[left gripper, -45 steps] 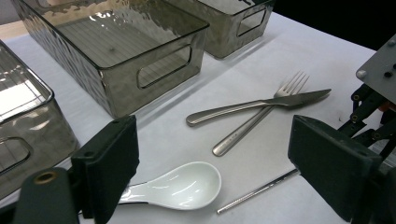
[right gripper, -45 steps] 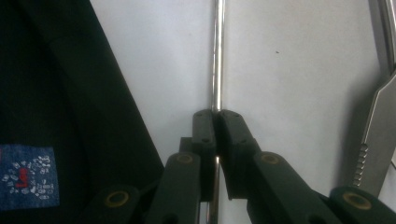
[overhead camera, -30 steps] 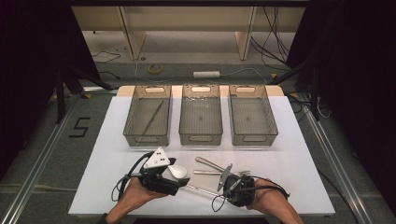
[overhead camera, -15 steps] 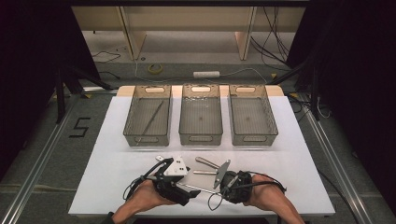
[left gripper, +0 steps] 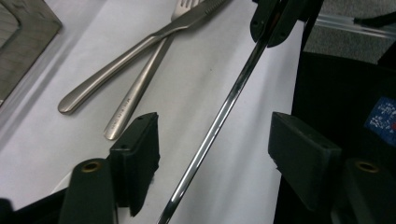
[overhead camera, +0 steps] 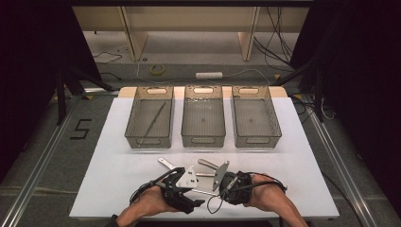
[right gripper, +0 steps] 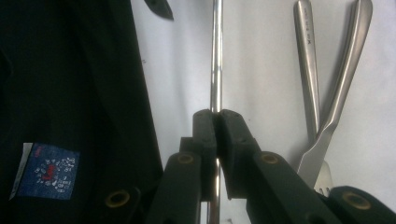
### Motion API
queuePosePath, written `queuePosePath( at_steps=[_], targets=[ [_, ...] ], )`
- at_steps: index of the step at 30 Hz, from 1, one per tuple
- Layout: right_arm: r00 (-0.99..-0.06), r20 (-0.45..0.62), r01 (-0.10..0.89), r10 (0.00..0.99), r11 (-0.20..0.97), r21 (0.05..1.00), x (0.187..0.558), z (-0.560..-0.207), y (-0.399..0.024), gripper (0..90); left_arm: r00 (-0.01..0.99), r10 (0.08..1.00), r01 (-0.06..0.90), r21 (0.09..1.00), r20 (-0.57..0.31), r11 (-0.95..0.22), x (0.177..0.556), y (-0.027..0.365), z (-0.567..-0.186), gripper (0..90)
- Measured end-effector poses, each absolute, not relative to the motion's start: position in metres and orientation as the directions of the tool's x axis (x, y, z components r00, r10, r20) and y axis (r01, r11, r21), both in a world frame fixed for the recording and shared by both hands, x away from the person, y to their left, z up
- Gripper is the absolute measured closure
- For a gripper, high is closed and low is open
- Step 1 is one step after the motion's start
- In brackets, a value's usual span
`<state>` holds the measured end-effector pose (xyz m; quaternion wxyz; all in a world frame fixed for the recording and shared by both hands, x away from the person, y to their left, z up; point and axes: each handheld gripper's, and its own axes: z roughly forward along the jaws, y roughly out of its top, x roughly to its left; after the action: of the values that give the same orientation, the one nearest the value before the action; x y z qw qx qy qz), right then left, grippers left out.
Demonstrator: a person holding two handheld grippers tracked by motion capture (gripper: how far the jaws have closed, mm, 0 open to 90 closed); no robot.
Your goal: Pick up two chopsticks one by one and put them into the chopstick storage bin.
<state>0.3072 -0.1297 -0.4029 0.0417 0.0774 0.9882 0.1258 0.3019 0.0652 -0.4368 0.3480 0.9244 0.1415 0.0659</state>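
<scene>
Since a second ago the left gripper [overhead camera: 189,187] has slid rightward toward the right gripper [overhead camera: 222,182], and its jaws have just been closing around the thin metal rod [left gripper: 219,121].

Both forearms come in low at the near table edge, grippers lying almost level and facing each other over the white table [overhead camera: 118,165]. In the left gripper view the pads stand apart on either side of the rod without touching it. In the right gripper view the right gripper [right gripper: 217,123] is clamped tight on the rod, holding it just above the table. A knife [left gripper: 140,51] and fork [left gripper: 149,74] lie crossed beside it; three bins [overhead camera: 203,139] stand behind.
</scene>
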Motion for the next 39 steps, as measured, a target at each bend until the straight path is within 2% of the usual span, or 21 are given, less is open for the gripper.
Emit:
queuePosePath(
  at_steps=[8, 24, 32, 35, 39],
  targets=[
    [-0.987, -0.051, 0.135, 0.153, 0.958, 0.253, 0.304, -0.401, -0.125, 85.9, 0.961, 0.274, 0.186, 0.643, 0.039, -0.743, 0.299, 0.061, -0.438, 44.3],
    [-0.995, -0.051, 0.075, 0.090, 0.967, 0.243, 0.300, -0.403, -0.122, 85.8, 0.979, 0.193, 0.116, 0.615, 0.060, -0.780, 0.295, 0.060, -0.439, 74.7],
    [-0.999, -0.031, 0.033, 0.043, 0.967, 0.254, 0.300, -0.404, -0.123, 84.8, 0.994, 0.108, 0.068, 0.600, 0.031, -0.797, 0.292, 0.061, -0.440, 82.0],
    [-0.998, -0.016, 0.059, 0.066, 0.959, 0.278, 0.303, -0.403, -0.127, 81.1, 0.995, 0.103, 0.071, 0.608, 0.018, -0.791, 0.291, 0.060, -0.439, 84.6],
    [-0.992, -0.040, 0.097, 0.117, 0.935, 0.342, 0.309, -0.397, -0.139, 64.3, 0.987, 0.159, 0.124, 0.610, 0.004, -0.783, 0.297, 0.066, -0.439, 84.8]
  ],
)
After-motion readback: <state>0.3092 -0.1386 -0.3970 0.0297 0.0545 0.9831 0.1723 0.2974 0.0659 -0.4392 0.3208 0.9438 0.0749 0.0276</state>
